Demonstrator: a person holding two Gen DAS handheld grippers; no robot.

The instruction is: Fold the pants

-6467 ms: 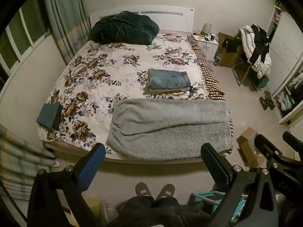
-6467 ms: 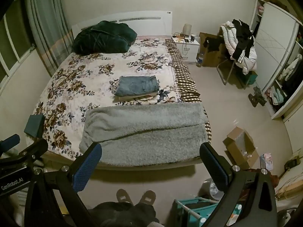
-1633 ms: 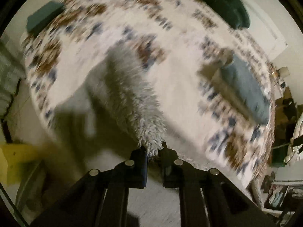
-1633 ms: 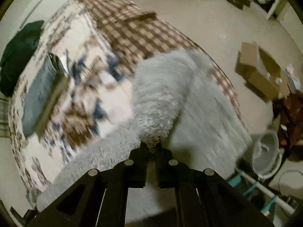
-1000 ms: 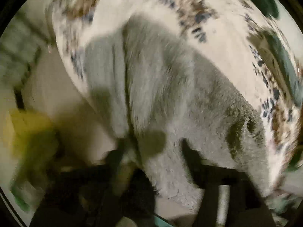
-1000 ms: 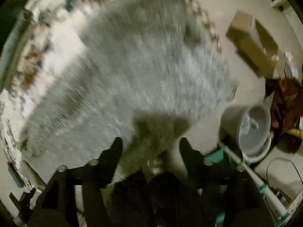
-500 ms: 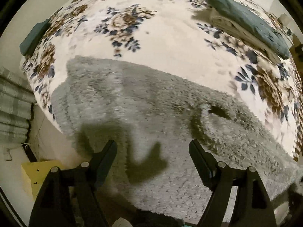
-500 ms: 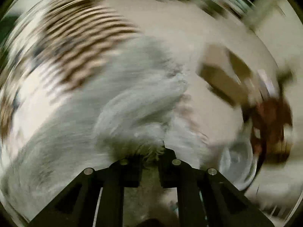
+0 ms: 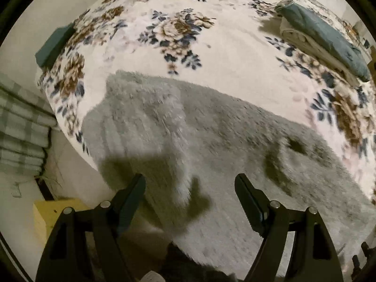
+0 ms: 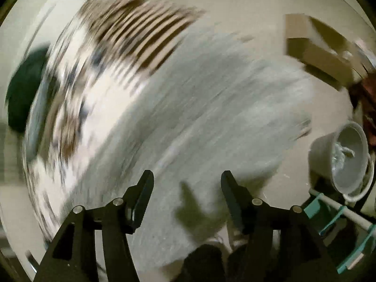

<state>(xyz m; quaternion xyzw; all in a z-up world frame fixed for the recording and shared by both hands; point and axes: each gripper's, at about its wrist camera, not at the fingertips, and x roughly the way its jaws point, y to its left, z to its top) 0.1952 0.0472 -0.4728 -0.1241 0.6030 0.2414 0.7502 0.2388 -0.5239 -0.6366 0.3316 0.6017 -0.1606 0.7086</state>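
The bed [image 9: 235,54] fills the left wrist view, its floral cover running to the near edge, and across that near edge lies the grey fleecy pants [image 9: 211,141], spread wide along the foot of the bed with one end doubled over itself toward the bed's near left corner and the lower hem draping over the edge. In the blurred right wrist view the same pants [image 10: 211,117] sweep across the near right corner of the bed, beside a brown checked strip of bedding [image 10: 141,30] along the right edge. A folded stack of clothes [image 9: 326,40] with a blue-grey piece on top sits further up toward the right edge, well apart from the pants, and a small dark green folded item [image 9: 55,44] rests at the left edge. On the floor off the right side stand a cardboard box [image 10: 315,49] and a pale bucket [image 10: 345,155]. The left claw [image 9: 190,188] hangs above the pants, released and holding nothing. The right claw [image 10: 186,183] has just been opening, its jaws apart over the fleece with nothing pinched between them.
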